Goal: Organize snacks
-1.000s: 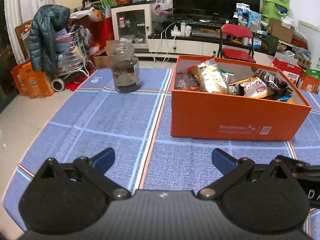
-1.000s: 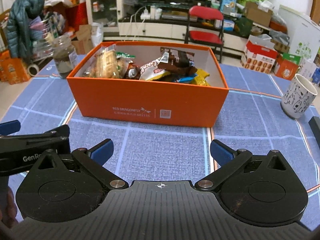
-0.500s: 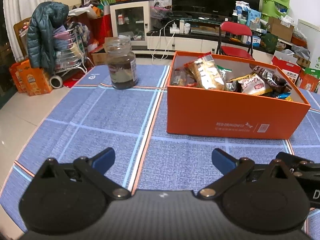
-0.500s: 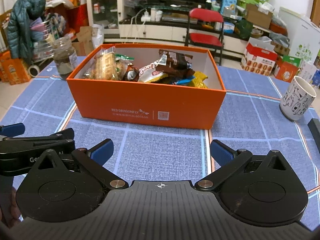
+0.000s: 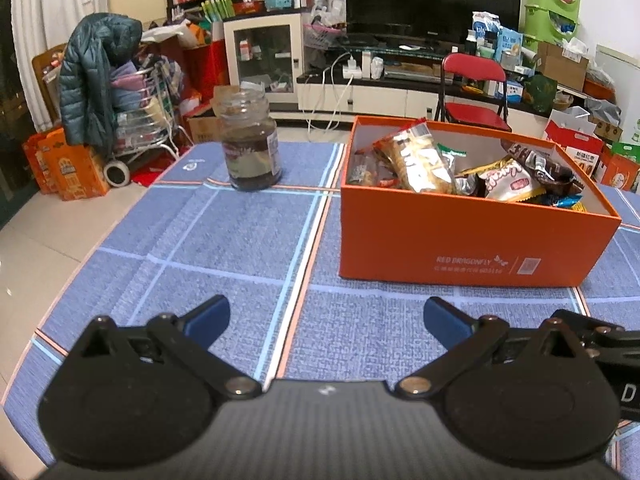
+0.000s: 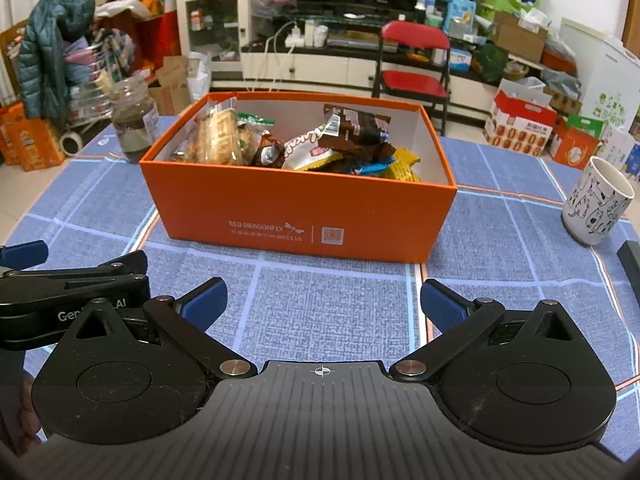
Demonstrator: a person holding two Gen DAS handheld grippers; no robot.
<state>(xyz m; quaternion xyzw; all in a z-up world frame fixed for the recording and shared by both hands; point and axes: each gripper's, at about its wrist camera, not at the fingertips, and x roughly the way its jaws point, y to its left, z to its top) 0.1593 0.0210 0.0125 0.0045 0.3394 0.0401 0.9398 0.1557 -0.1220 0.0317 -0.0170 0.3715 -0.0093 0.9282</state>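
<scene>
A blue checked cloth (image 6: pixel 328 312) covers the counter. On it stand an orange box (image 6: pixel 304 216) near the middle, a glass jar (image 5: pixel 251 148) well to its left and a patterned mug (image 6: pixel 598 204) to its right.

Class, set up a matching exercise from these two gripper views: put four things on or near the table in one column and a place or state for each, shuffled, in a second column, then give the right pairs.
Things
1. glass jar
2. orange box
3. mug
4. right gripper

Places or states
A. open, holding nothing
B. filled with snack packets
C. on the table, right of the box
D. on the table, left of the box, no lid on it

Pairs: 1-D, 2-B, 3-C, 4-A
</scene>
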